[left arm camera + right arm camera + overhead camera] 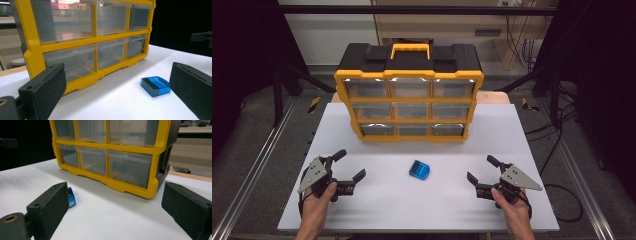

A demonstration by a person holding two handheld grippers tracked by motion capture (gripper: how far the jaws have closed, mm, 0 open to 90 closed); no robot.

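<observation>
1. 2 tools rest low on the white worktop (377,210), one in each hand: the left tool (346,169) and the right tool (478,169); both stand spread wide with nothing between their jaws
2. 1 small blue box (419,170) lies on the worktop between them, well apart from both, in front of the yellow and black drawer cabinet (409,95) and not touching it
3. From the left gripper view the blue box (155,86) looks like thin translucent plastic with an open top and 1 rounded edge, sitting flat; I judge it very light, stiff and rather slick
4. It would likely skid if nudged from 1 side, so I would close on its 2 opposite straight walls, squarely and low, with gentle pressure so the thin sides do not flex or crack
5. All 9 clear drawers of the cabinet look shut, and their contents cannot be made out
</observation>
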